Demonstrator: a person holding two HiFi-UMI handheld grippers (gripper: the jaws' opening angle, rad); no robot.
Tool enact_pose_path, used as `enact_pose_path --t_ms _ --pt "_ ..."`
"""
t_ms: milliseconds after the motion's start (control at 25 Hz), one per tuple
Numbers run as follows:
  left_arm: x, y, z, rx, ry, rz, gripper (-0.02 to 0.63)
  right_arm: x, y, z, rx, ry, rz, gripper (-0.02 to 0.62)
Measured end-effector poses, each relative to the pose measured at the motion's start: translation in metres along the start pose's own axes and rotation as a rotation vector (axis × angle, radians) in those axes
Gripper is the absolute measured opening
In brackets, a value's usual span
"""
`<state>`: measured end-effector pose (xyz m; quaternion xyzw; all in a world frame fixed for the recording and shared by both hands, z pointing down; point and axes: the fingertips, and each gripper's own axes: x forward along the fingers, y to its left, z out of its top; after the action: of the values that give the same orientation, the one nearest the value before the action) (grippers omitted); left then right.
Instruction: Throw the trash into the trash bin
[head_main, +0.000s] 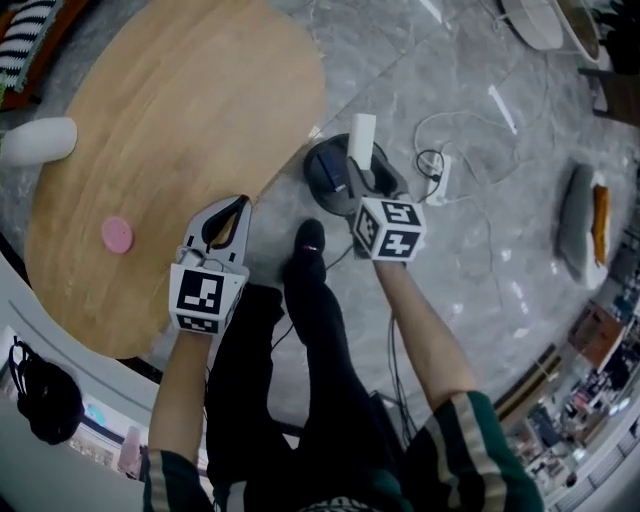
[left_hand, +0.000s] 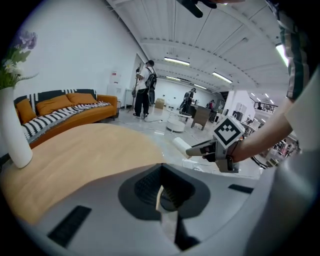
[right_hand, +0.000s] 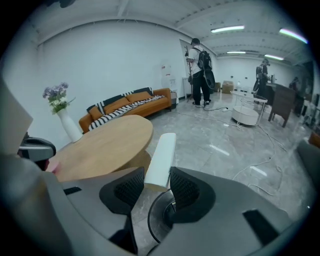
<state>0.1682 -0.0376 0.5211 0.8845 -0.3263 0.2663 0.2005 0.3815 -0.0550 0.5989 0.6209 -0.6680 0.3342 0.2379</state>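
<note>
Step in hand: I judge this to be the end of the carry, with the trash brought to the trash bin (head_main: 325, 168) and the drop not yet made.
Right gripper (right_hand: 156, 186): the jaws are pinching a white roll (right_hand: 162, 155) near its lower end, with a ribbed pad on each side of it.
White roll: it is held above the bin and slants up and away from me, and in the head view its free end reaches past the bin's far rim.
Trash bin: it is dark and round and stands on the grey floor; in the right gripper view its rim shows directly under my jaws.
Left gripper (head_main: 241, 202): the jaws are pressed together. A pale sliver shows at the seam and I cannot tell what it is. The gripper hangs near the bin, on the table side.
Table (head_main: 170, 120): it is round and wooden, just beside the bin, and carries a pink disc (head_main: 117, 234) and a white vase (head_main: 38, 140), both well apart from the bin.
Next move: as I read it, I should bring the roll's free end inside the rim, then spread the right jaws so it falls in.
Risk: because of the slant, the roll could catch the rim and tip out onto the floor.
</note>
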Motion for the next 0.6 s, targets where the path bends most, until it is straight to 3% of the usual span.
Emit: enact_pose_path --t_ms 280,600 --pt "0.031 -0.021 -0.004 0.055 0.011 -0.021 0.000 0.027 -0.041 -0.078 0.010 0.113 -0.013 0.161" --pt "0.059 -0.026 -0.018 0.047 0.002 -0.024 0.000 0.072 -0.062 -0.145 -0.010 0.226 -0.008 0.162"
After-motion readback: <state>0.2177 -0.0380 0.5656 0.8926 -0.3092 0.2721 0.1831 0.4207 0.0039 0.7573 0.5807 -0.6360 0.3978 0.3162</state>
